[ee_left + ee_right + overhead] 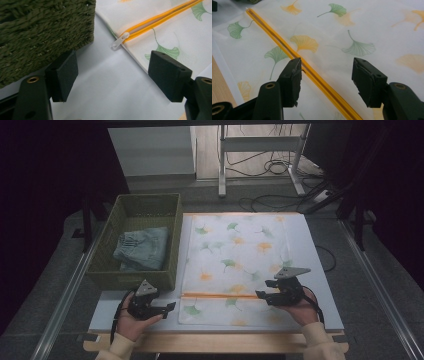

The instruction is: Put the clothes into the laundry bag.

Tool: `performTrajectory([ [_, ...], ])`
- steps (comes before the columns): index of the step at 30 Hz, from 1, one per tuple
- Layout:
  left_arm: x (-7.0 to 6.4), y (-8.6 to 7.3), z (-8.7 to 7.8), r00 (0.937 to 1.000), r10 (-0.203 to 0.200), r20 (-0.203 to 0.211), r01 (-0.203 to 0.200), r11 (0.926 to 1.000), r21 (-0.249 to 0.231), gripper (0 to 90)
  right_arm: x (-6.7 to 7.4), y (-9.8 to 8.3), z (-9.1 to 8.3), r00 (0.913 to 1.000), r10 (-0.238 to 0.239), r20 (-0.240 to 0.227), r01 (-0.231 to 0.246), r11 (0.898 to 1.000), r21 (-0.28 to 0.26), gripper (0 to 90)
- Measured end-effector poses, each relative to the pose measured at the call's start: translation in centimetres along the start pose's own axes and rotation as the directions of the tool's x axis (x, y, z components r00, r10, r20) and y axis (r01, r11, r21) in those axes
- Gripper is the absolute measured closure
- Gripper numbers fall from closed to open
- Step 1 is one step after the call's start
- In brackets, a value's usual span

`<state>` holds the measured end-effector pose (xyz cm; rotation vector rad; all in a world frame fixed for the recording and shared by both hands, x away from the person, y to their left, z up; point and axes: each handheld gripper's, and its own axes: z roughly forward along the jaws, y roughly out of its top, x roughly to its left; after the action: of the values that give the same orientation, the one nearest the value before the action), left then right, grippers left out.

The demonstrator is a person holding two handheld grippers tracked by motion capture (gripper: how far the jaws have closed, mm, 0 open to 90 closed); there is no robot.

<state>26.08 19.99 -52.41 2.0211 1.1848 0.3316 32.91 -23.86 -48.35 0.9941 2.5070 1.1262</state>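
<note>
we see a white table (pixel 325 285) with a big white mesh bag (pixel 240 265) printed with ginkgo leaves lying flat on it, right of centre. a green woven basket (pixel 172 245) sits just left of the bag, a folded pale denim piece (pixel 142 249) inside. an orange zipper (pixel 220 295) runs across the bag near its front edge, its white pull tab (pixel 120 40) at the left end by the basket corner. our left gripper (pixel 172 307) rests near the pull, jaws spread, nothing between them. our right gripper (pixel 261 294) hovers over the zipper's right part, jaws spread wide, zipper passing under them, not pinched.
</note>
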Motion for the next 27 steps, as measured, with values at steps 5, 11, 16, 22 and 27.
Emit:
performTrajectory([
  [5,0.2,-0.3,-0.3,1.0,-0.007,-0.002,0.007,0.9999,-0.009,23.2,0.5,1.6,1.3,0.9995,-0.027,-0.018,0.028,0.999,0.02,42.8],
  [11,0.1,-0.5,-0.1,1.0,-0.006,0.002,0.006,1.0,0.003,22.6,0.7,3.0,2.4,0.9985,-0.04,-0.036,0.041,0.999,0.021,42.5],
  [16,0.0,-0.6,-0.2,1.0,0.002,0.002,-0.002,1.0,0.007,22.4,0.7,3.4,3.3,0.9972,-0.055,-0.051,0.057,0.998,0.031,42.9],
  [22,0.0,-0.7,-0.2,0.9999,-0.002,-0.017,0.002,0.9999,0.01,22.5,0.4,3.4,4.1,0.9947,-0.084,-0.058,0.087,0.995,0.044,43.2],
  [27,0.0,-0.7,0.0,0.9999,0.002,-0.016,-0.002,0.9998,0.018,22.5,0.3,3.3,4.0,0.9951,-0.083,-0.053,0.086,0.995,0.055,43.2],
])
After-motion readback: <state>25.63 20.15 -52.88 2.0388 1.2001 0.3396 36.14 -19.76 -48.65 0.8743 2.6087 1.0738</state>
